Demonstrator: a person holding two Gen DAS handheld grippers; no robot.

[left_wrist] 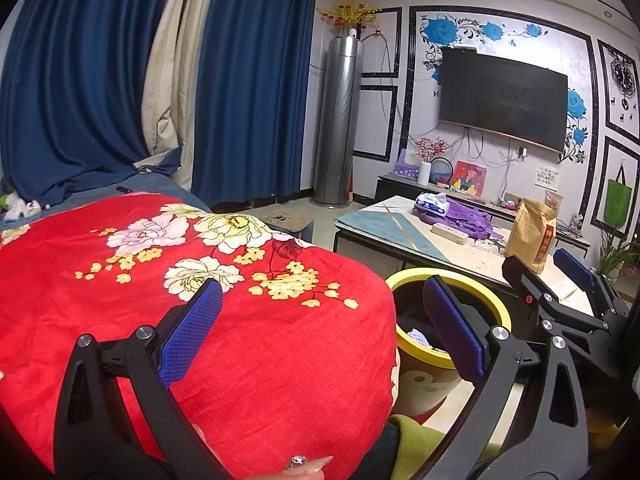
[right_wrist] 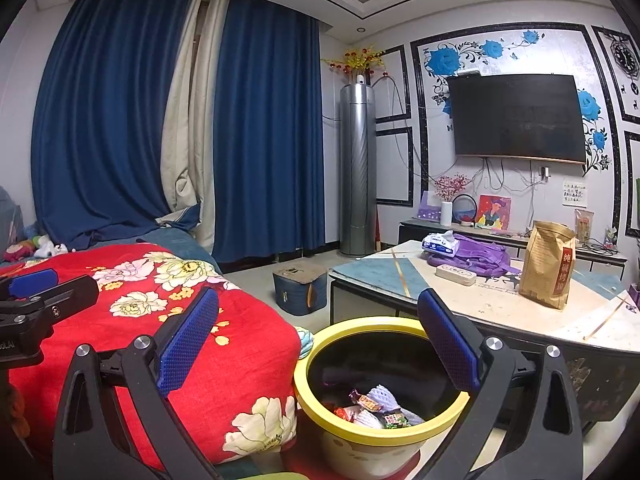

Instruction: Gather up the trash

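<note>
Left tool [left_wrist: 320, 332]: pads spread wide, holding nothing; it hovers over the red floral blanket [left_wrist: 200, 300], with the bin at its 3 o'clock.
Red floral blanket: covers the bed at 9 o'clock of the bin; no trash is visible on it. Risk: a low sweep of either tool could snag the cloth.
Right tool [right_wrist: 320, 336]: pads spread wide, holding nothing; it hangs directly above the bin mouth.
Yellow-rimmed bin [right_wrist: 340, 412]: stands on the floor between the bed and the surface, close to both. Risk: a tool that dips could strike the rim and tip it, since it looks light.
Collected trash [right_wrist: 376, 408]: snack wrappers and white foam netting lie at the bottom of the bin, well below the rim. Risk: spill only if the bin tips.
Surface [right_wrist: 500, 312]: at 2 o'clock of the bin; crumbs or fine specks show on its top, too small to identify.
Tissue pack [right_wrist: 440, 243], purple bag [right_wrist: 480, 256], white power strip [right_wrist: 456, 274], brown paper bag [right_wrist: 550, 264]: none is clearly trash. Risk: a household item may be mistaken for rubbish and binned.
Brown paper bag: upright and tall. Risk: a reach past it may knock it over.
</note>
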